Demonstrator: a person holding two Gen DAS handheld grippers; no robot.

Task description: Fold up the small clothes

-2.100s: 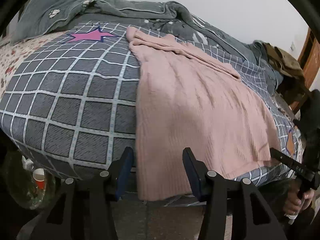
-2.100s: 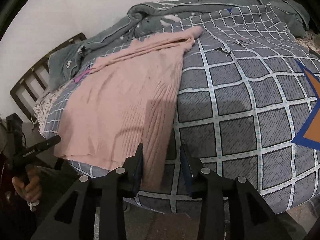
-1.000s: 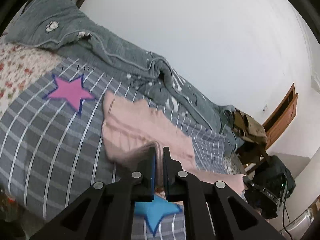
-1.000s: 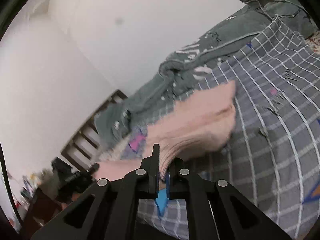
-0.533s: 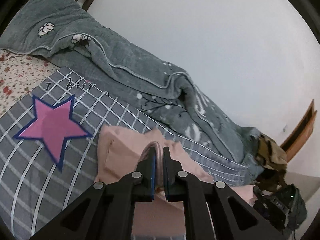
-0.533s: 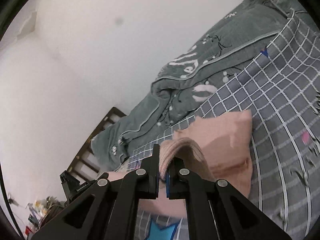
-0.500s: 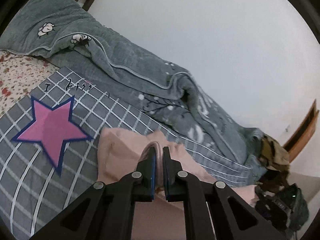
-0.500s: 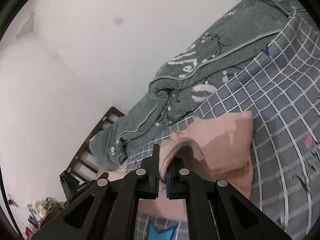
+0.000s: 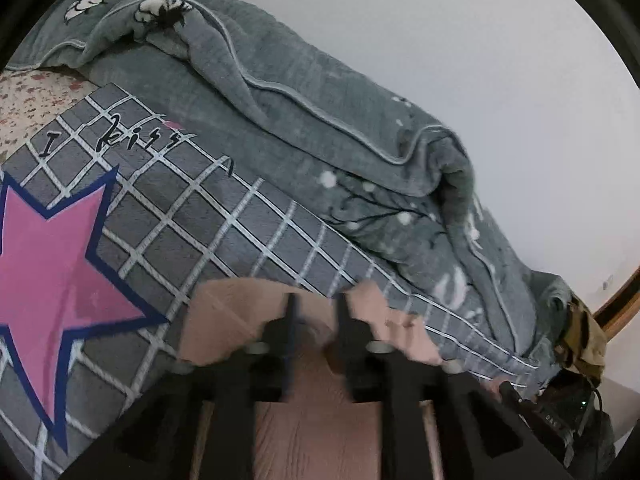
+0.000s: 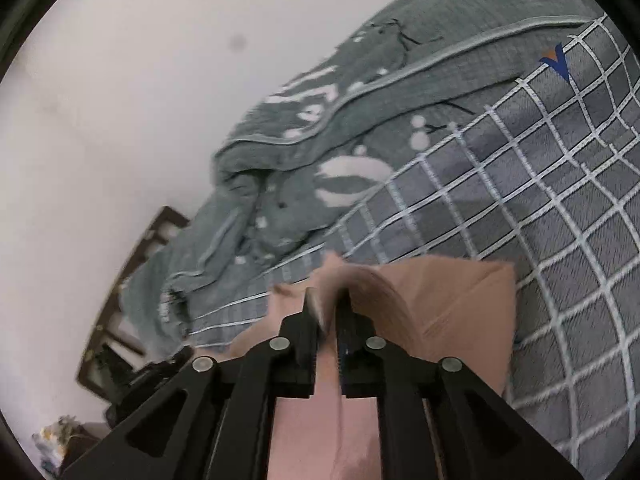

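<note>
A pink knit sweater (image 9: 224, 320) lies on the grey checked bedspread (image 9: 224, 216), folded over on itself toward the far side of the bed. My left gripper (image 9: 314, 308) is open just above the sweater's far edge, with cloth showing between and below its fingers. In the right wrist view the sweater (image 10: 460, 308) shows its folded hem. My right gripper (image 10: 326, 304) has its jaws slightly apart, with the blurred pink hem between the fingertips. Whether it still grips the cloth is unclear.
A rumpled grey-green quilt (image 9: 320, 128) lies along the far side of the bed against the white wall; it also shows in the right wrist view (image 10: 320, 128). A pink star (image 9: 52, 260) is printed on the bedspread. A wooden headboard (image 10: 132, 272) stands at the left.
Both grippers carried the sweater's near hem up and over to its far edge, folding it in half. The left gripper has opened and the right gripper's jaws have parted slightly.
</note>
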